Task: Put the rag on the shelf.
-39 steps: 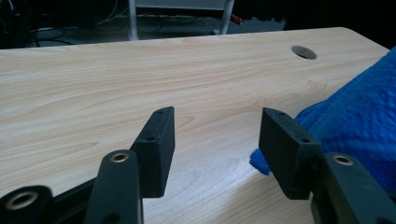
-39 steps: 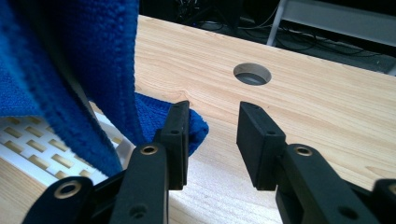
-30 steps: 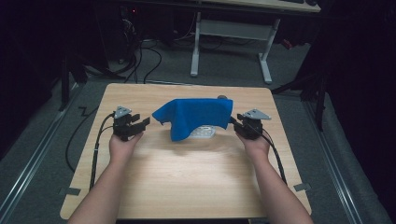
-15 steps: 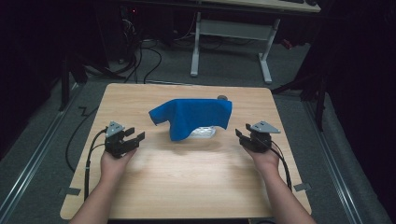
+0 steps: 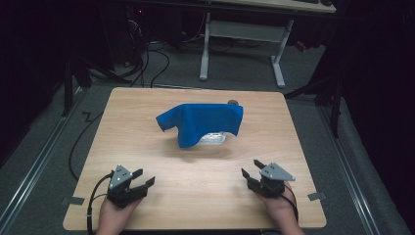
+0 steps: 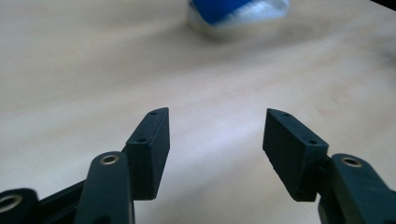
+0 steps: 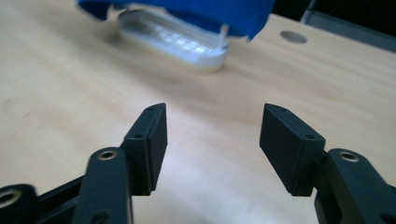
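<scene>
A blue cloth [image 5: 203, 122] lies draped over a clear plastic container [image 5: 213, 139] in the middle of the wooden table [image 5: 147, 112]. My left gripper [image 5: 145, 176] rests near the front left edge, well short of the cloth. Its jaws have just been opening and stand wide with nothing between them. My right gripper [image 5: 250, 167] sits near the front right edge, its jaws also just opened wide and empty. The left gripper view has its gripper [image 6: 217, 114] over bare wood, with the cloth [image 6: 219, 7] far off. In the right gripper view, the gripper [image 7: 215, 109] faces the container [image 7: 173, 42] under the cloth [image 7: 196, 11].
A round hole [image 5: 234, 102] sits in the tabletop just behind the cloth. A white desk frame [image 5: 205, 54] stands on the floor beyond the table. Cables [image 5: 80, 142] trail off the table's left side. Bare wood lies between the grippers and the cloth.
Both hands have drawn back from the cloth's two sides to the near edge of the table, with their jaws spread wider. The cloth stays draped over the container.
</scene>
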A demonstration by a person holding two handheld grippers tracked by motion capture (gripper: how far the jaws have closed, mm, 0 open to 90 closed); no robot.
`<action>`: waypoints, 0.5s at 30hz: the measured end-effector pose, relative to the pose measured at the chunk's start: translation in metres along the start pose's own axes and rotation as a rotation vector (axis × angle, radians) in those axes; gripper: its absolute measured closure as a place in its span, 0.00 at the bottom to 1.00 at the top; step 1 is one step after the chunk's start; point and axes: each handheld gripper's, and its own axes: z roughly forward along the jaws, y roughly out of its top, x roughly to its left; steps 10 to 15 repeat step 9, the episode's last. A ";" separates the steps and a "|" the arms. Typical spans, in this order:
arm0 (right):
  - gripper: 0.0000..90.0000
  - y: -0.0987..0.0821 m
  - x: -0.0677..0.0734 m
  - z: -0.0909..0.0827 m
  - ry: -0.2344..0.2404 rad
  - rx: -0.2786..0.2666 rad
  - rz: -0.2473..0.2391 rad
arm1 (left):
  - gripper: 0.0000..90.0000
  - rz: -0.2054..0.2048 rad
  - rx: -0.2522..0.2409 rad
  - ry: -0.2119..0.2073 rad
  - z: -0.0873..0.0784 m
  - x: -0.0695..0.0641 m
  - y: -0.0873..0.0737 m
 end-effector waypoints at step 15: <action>0.50 -0.009 0.022 0.000 0.023 0.081 -0.048 | 0.45 -0.026 0.033 -0.013 0.005 0.000 -0.010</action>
